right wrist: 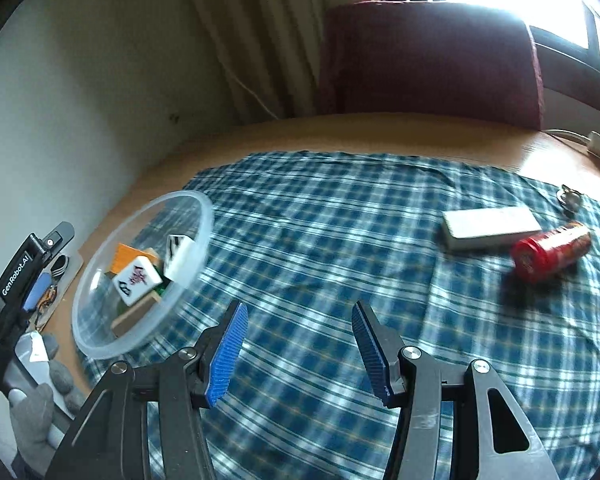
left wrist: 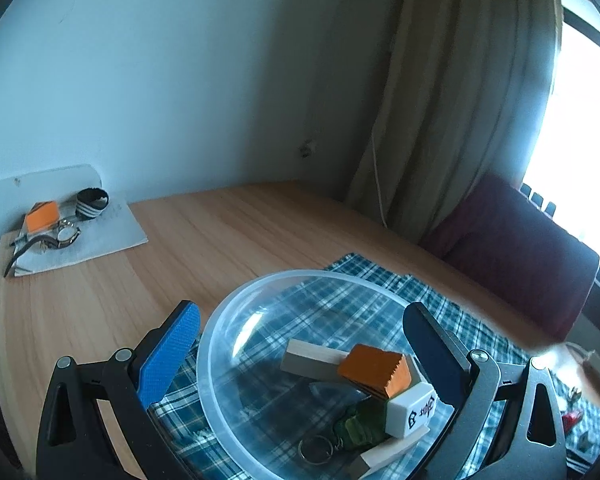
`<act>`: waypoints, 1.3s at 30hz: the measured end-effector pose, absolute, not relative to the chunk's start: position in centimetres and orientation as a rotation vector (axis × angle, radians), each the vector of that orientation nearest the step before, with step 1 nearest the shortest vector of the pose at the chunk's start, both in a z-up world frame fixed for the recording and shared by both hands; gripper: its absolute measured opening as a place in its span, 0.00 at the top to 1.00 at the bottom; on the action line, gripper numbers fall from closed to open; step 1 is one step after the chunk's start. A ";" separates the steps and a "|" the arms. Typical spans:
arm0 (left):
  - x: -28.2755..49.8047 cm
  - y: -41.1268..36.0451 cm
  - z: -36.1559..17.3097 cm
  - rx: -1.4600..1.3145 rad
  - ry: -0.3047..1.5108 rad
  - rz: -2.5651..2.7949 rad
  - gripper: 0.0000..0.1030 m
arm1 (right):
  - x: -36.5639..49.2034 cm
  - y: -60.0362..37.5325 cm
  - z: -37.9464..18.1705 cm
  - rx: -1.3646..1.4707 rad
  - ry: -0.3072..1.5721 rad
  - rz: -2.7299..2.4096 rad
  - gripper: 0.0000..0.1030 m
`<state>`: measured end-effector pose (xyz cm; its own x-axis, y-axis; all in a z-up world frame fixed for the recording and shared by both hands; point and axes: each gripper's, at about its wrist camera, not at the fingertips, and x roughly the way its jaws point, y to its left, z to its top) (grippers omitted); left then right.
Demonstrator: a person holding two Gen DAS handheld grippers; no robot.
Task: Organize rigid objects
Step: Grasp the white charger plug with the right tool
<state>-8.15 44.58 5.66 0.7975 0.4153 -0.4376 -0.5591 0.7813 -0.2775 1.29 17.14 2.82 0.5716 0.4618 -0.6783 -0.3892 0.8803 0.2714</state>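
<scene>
The left gripper is spread wide, its blue pads flanking the clear plastic bowl; whether they touch the rim cannot be told. The bowl sits on the blue plaid cloth covering part of the wooden bench.

The left wrist view shows the bowl contents: an orange block resting on a pale wooden block, a white mahjong tile, a green keychain with a metal ring, and a second wooden piece. Only this view shows the far bench corner, where a grey mat carries a wristwatch, a striped cup and another orange item.

The right gripper is released and empty above the cloth. Only the right wrist view shows a red can lying on its side, a white flat box just beside it, a small metal object and a gloved hand on the left gripper's handle.
</scene>
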 end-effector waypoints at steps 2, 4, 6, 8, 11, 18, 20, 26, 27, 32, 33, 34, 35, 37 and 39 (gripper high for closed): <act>-8.0 44.2 5.7 -0.386 0.373 0.538 0.01 | 1.2 16.5 2.8 0.101 0.822 0.491 0.44; -7.8 43.8 5.7 -0.369 0.380 0.535 0.01 | 1.1 15.4 2.8 0.109 0.815 0.481 0.44; -7.8 43.2 5.8 -0.358 0.389 0.526 0.01 | 0.9 14.3 3.0 0.116 0.809 0.471 0.44; -7.6 42.7 5.7 -0.357 0.403 0.510 0.01 | 0.9 13.4 2.9 0.122 0.807 0.459 0.44; -7.0 41.3 5.6 -0.346 0.435 0.471 0.01 | 1.1 12.1 2.7 0.131 0.807 0.434 0.44; -5.7 37.5 5.9 -0.281 0.476 0.376 0.01 | 1.4 8.2 3.0 0.171 0.792 0.366 0.44; -5.3 36.5 6.1 -0.270 0.488 0.345 0.01 | 1.5 7.1 3.3 0.180 0.775 0.336 0.41; -4.0 33.9 6.3 -0.261 0.535 0.261 0.01 | 2.3 3.3 3.6 0.230 0.749 0.223 0.31; -3.8 33.5 6.3 -0.260 0.543 0.246 0.01 | 2.4 2.8 3.5 0.238 0.747 0.208 0.30; -3.1 31.4 6.6 -0.238 0.567 0.187 0.01 | 3.0 -0.6 3.5 0.280 0.739 0.102 0.25; -3.0 30.9 6.7 -0.232 0.571 0.177 0.01 | 3.2 -1.2 3.4 0.283 0.741 0.086 0.25; -2.9 30.6 6.8 -0.230 0.575 0.169 0.01 | 3.3 -1.6 3.4 0.285 0.744 0.074 0.23; -2.8 30.3 6.8 -0.229 0.579 0.160 0.01 | 3.5 -2.2 3.2 0.287 0.751 0.060 0.22; -2.6 29.8 6.8 -0.229 0.588 0.145 0.01 | 3.8 -3.0 2.9 0.285 0.764 0.034 0.22; -2.4 29.3 6.7 -0.229 0.599 0.131 0.01 | 4.2 -3.6 2.6 0.284 0.778 0.019 0.22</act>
<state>-2.37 29.29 6.66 0.8184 0.0559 -0.5719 -0.1885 0.9663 -0.1754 4.16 -3.55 2.55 0.7140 0.1216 -0.6895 0.0873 0.9616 0.2600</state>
